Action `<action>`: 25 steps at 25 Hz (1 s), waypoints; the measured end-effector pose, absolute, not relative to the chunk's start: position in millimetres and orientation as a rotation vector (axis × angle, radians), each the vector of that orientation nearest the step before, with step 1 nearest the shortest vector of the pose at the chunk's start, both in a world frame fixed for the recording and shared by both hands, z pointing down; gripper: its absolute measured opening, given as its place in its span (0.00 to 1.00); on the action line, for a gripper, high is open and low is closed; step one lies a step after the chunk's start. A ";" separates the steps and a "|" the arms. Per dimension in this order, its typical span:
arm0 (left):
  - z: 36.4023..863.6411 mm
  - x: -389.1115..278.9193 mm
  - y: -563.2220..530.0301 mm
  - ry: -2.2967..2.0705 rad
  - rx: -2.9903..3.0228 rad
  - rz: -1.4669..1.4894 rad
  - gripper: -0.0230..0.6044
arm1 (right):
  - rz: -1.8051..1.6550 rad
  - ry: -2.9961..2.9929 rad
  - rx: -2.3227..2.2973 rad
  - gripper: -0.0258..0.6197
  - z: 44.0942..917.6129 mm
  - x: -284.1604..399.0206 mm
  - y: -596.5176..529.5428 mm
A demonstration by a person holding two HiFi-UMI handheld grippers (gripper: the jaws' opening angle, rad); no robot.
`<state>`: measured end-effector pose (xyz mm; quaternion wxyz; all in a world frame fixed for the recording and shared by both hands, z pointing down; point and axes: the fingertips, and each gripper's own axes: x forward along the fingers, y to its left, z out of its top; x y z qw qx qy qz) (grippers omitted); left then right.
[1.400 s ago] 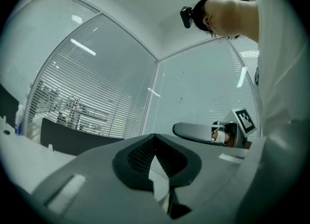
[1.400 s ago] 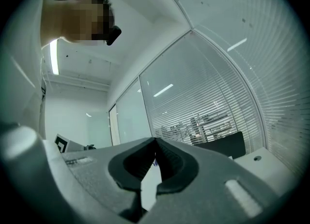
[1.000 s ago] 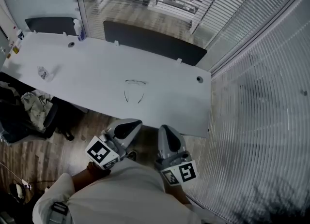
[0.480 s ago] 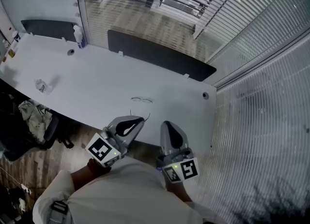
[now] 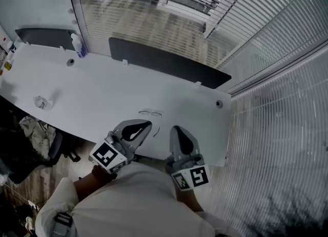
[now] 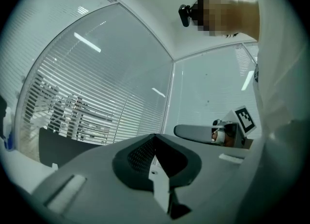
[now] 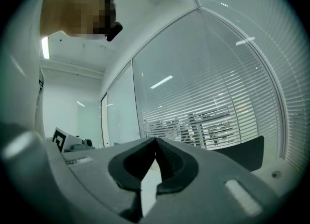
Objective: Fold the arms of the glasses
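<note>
Thin wire-framed clear-lens glasses [image 5: 150, 113] lie on long white desk [image 5: 102, 87] near front edge, lenses away from person; arms seemingly unfolded, too fine to be sure. Grey left gripper [image 5: 145, 125] over desk edge, tip just short of glasses; jaws pressed together, nothing between. Grey right gripper [image 5: 176, 129] beside it, apart from glasses; jaws likewise closed, empty
</note>
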<state>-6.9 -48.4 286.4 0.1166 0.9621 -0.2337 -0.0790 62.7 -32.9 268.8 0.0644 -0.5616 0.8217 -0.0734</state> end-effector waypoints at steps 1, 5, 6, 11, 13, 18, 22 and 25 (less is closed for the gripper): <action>287.8 -4.0 -52.2 -0.686 2.810 -0.223 0.04 | -0.222 2.486 -1.696 0.04 269.2 65.6 -35.8; 287.4 4.8 -57.6 -0.686 2.817 -0.213 0.04 | -0.225 2.505 -1.699 0.04 275.0 75.9 -41.7; 288.2 5.7 -57.8 -0.684 2.817 -0.205 0.04 | -0.235 2.505 -1.701 0.04 277.1 77.0 -42.3; 308.1 6.8 -51.6 -0.673 2.772 -0.139 0.04 | -0.319 2.530 -1.722 0.04 296.6 76.9 -34.7; 319.6 5.8 -48.3 -0.669 2.749 -0.109 0.04 | -0.364 2.542 -1.733 0.04 307.4 76.2 -30.9; 340.8 1.3 -40.3 -0.668 2.713 -0.066 0.04 | -0.449 2.562 -1.736 0.04 330.4 71.9 -22.7; 346.8 0.0 -39.2 -0.676 2.719 -0.043 0.04 | -0.445 2.567 -1.729 0.04 335.9 70.8 -22.8; 341.9 -0.3 -43.4 -0.670 2.733 -0.059 0.04 | -0.432 2.566 -1.725 0.04 332.1 71.0 -27.8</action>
